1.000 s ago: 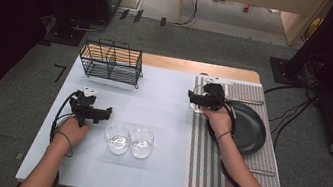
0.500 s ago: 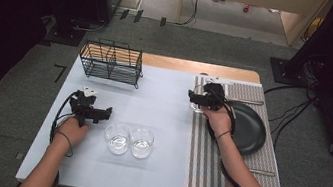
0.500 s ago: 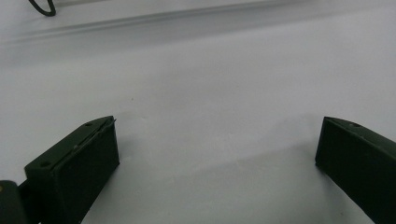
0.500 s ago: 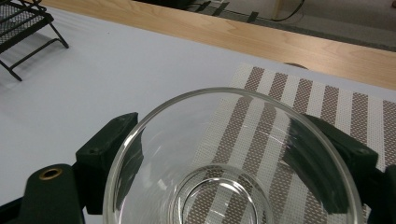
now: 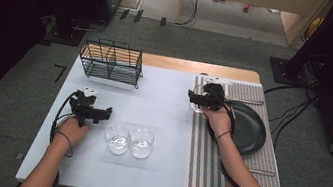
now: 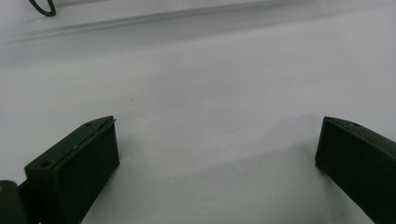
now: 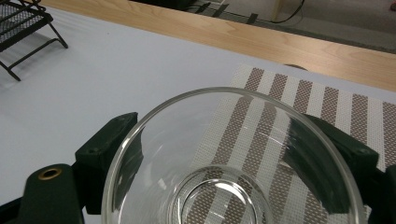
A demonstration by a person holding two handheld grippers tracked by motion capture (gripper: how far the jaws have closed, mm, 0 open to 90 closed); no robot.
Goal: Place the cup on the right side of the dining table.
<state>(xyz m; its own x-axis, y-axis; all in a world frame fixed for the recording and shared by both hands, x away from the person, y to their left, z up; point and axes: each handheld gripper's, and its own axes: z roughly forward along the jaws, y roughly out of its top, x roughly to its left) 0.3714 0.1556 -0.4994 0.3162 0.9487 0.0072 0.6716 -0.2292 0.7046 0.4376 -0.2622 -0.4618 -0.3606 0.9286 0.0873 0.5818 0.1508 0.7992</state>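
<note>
A clear drinking glass (image 7: 233, 154) stands upright at the far left corner of a striped placemat (image 5: 204, 160). My right gripper (image 5: 194, 98) is shut on it, one black jaw against each side of its wall, as the right gripper view (image 7: 226, 130) shows. The same glass (image 5: 197, 106) sits just left of a black plate (image 5: 250, 129). My left gripper (image 5: 108, 111) rests low over the white table at the left, open, with nothing between its jaws (image 6: 217, 135). Two more clear glasses (image 5: 118, 138) (image 5: 141, 141) stand side by side just right of it.
A black wire rack (image 5: 111, 62) stands at the far left of the white table (image 5: 163, 98). The table's wooden far edge (image 7: 280, 42) runs behind the placemat. Cables trail from both grippers along the person's forearms.
</note>
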